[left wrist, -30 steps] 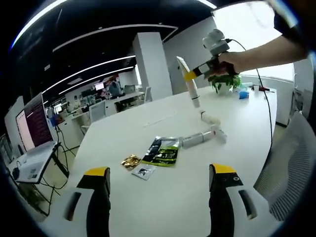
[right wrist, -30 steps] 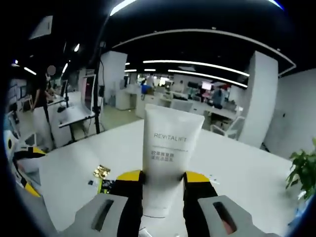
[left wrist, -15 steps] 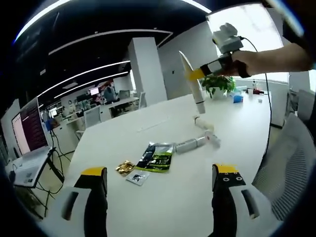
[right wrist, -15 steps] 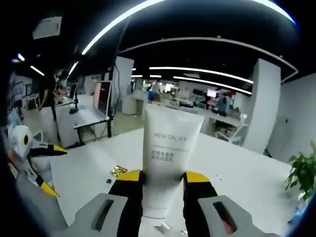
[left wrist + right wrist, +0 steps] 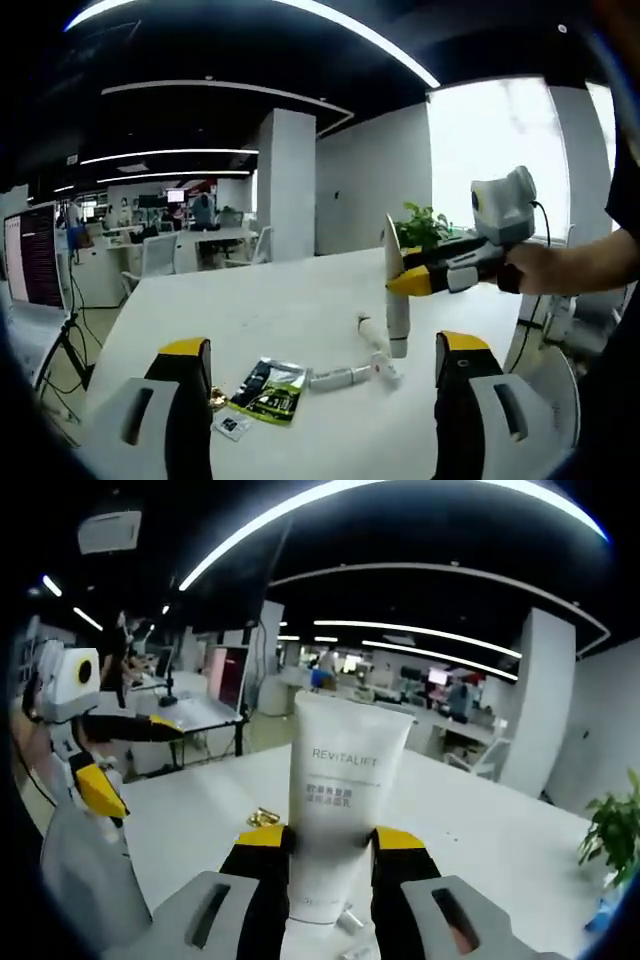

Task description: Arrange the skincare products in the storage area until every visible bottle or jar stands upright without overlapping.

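Right claw (image 5: 330, 865): I've got it clamped on the white tube (image 5: 340, 800), both jaws tight vs. its lower body. In left gripper view it (image 5: 415, 282) enters from the right, person's hand behind it.
Left claw (image 5: 315, 400): jaws wide apart, holding nothing, hanging above the table (image 5: 250, 310).
Tube: "REVITALIFT" label reads upright in right gripper view. In left gripper view the tube (image 5: 395, 300) has long axis approx vertical, flat crimped end up, cap end down, just above the table.
On table: small tube (image 5: 340, 377) lying flat, another white piece (image 5: 372, 330) lying beyond it, both near the held tube.
Other: dark-green sachet (image 5: 268, 389), gold wrapper (image 5: 216, 400), small packet (image 5: 232, 424) w/ it. Plant (image 5: 425, 225) at far edge.
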Demonstrator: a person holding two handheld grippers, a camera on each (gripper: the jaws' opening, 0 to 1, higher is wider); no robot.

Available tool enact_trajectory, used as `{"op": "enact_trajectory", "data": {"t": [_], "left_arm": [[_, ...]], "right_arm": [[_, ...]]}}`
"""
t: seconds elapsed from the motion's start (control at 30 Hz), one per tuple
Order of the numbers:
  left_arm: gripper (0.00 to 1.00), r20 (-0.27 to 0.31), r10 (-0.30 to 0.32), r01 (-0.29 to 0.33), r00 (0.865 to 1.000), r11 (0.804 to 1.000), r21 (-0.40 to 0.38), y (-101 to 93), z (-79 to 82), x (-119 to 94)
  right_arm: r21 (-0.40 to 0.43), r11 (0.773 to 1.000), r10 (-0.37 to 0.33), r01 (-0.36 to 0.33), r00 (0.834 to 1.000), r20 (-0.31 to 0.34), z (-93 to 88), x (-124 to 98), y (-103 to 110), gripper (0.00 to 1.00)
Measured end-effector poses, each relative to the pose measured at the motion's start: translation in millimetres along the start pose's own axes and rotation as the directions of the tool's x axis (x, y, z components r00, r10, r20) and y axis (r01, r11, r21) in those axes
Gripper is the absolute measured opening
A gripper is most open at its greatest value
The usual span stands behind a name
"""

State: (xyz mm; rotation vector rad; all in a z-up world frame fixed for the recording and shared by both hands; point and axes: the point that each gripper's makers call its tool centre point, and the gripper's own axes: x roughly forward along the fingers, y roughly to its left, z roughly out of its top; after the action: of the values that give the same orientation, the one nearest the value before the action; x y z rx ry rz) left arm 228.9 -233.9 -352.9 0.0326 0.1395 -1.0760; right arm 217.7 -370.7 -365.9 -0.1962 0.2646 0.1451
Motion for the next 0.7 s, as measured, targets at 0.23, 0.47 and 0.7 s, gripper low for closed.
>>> {"op": "enact_trajectory", "data": {"t": [0.23, 0.47, 0.7], "left_arm": [[0.83, 0.006, -0.032, 0.032, 0.999, 0.999, 0.006, -29.3, 13.4, 7], [0.81, 0.028, 0.003, -0.002, 1.0, 0.998, -0.058, -45.8, 16.0, 15], [0.77, 0.021, -0.003, 0.004, 1.0, 0.999, -0.045, -65.1, 25.4, 23]], "right_arm": [[0.003, 0.999, 0.044, -0.044, 0.999, 0.023, -3.5, -11, 16, 0.23], [-0.019, 0.995, 0.097, -0.096, 0.995, 0.028, -12.7, -15, 31, 0.23], [-0.035, 0.988, 0.15, -0.149, 0.987, 0.051, -6.3, -18, 48, 0.23]]}}
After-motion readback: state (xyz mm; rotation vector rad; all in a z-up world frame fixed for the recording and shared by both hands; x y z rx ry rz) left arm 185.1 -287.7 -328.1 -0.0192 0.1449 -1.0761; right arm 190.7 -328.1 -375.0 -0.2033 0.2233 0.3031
